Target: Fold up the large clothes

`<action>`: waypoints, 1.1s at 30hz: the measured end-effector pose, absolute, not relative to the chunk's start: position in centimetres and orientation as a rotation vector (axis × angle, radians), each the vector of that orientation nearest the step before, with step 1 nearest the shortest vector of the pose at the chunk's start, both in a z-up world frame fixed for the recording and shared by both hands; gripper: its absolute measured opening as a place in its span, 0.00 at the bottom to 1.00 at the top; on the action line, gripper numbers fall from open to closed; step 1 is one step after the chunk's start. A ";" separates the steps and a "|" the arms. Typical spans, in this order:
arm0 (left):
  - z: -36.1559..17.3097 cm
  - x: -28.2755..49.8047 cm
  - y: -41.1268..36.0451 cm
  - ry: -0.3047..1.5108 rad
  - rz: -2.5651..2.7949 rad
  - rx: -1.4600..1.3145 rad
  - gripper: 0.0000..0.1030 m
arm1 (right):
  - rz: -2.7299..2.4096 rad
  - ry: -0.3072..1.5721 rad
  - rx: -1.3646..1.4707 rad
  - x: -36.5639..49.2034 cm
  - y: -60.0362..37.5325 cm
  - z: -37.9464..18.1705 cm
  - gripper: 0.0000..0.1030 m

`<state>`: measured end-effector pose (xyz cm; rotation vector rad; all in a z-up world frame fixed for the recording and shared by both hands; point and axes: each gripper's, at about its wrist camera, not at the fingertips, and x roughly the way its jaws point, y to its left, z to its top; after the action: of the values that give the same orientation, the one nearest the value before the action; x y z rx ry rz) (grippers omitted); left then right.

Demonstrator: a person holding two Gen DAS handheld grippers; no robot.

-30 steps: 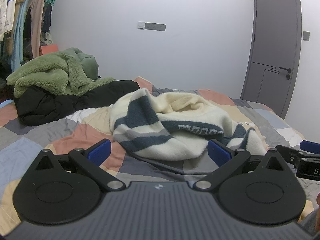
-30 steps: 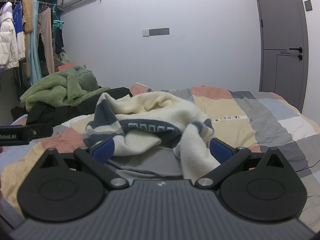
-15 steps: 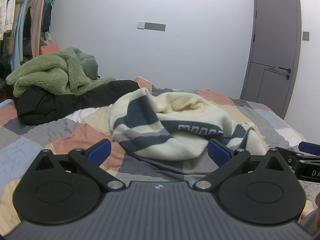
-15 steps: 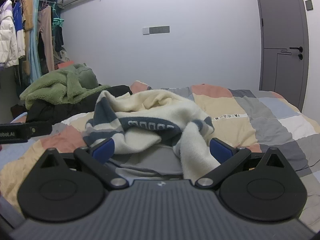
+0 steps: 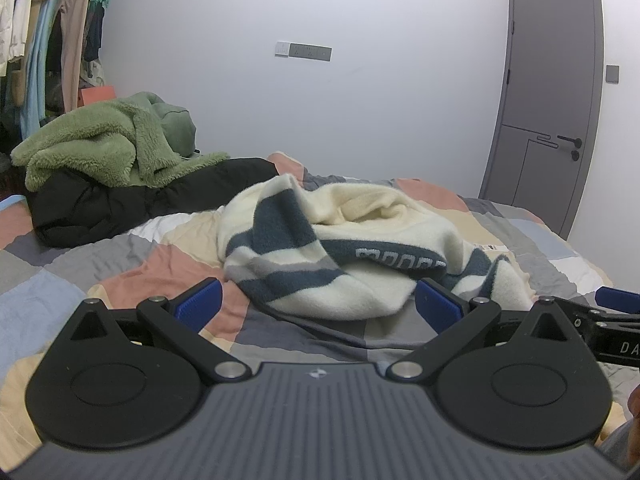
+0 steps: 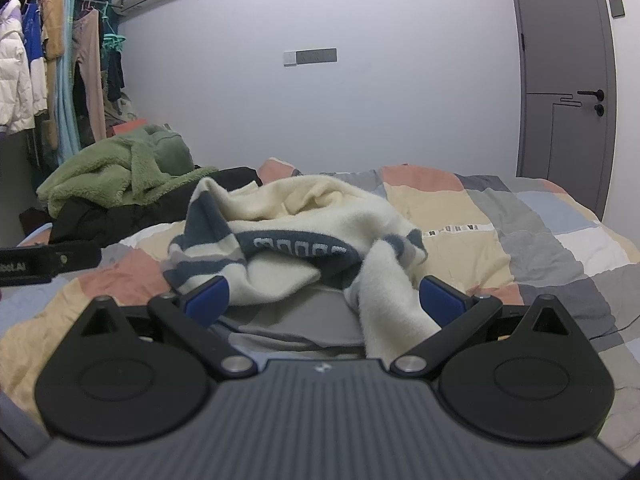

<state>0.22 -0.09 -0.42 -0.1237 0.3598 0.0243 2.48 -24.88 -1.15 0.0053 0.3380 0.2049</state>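
Bare quilt on the bed (image 6: pixel 532 236) is lying open to the right of the striped sweater (image 6: pixel 304 232), giving a hand-held gripper room to pass. Behind and left of the sweater, a black coat (image 5: pixel 132 200) topped by a green fleece (image 5: pixel 96 140) is blocking the way. Nearer than the sweater, quilt is lying open too.

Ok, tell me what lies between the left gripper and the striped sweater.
Only bedding. In the left wrist view, the open left gripper faces the striped sweater, with a strip of patchwork quilt and a grey fabric fold between them; neither pad touches the sweater.
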 end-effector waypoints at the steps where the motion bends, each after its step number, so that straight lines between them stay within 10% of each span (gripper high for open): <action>1: -0.4 0.2 -0.1 0.359 0.024 -0.125 1.00 | 0.205 0.338 0.004 2.5 -24.9 -1.2 1.00; 33: -0.7 0.2 0.4 0.352 0.019 -0.141 1.00 | 0.186 0.348 0.024 2.6 -24.7 -1.5 1.00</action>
<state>0.19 0.42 -0.70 -0.1406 0.3522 0.0185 2.64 -24.74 -1.45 0.0240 0.3485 0.1858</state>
